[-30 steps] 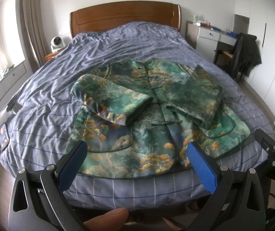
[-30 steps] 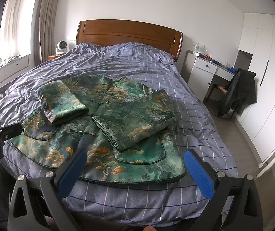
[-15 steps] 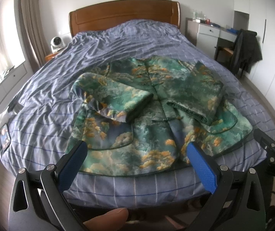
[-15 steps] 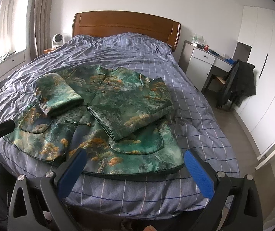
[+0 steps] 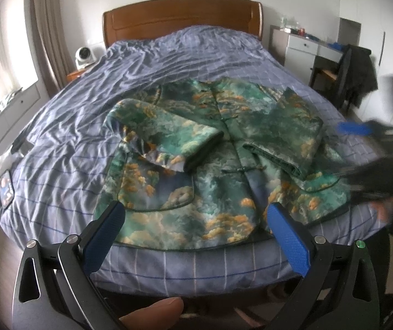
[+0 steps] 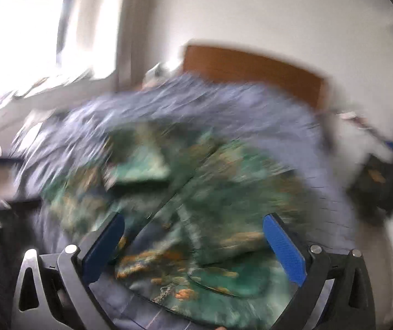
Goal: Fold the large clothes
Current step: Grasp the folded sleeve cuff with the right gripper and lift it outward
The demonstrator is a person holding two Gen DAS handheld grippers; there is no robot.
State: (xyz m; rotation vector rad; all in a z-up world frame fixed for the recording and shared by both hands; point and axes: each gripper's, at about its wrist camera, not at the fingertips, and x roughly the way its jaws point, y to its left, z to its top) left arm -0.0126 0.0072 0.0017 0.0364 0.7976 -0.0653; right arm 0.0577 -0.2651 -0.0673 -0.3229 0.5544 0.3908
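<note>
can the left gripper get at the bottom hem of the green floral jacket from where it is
Probably yes: the left gripper is open, right before the green floral jacket's hem at the bed's edge, with nothing between them.
</note>
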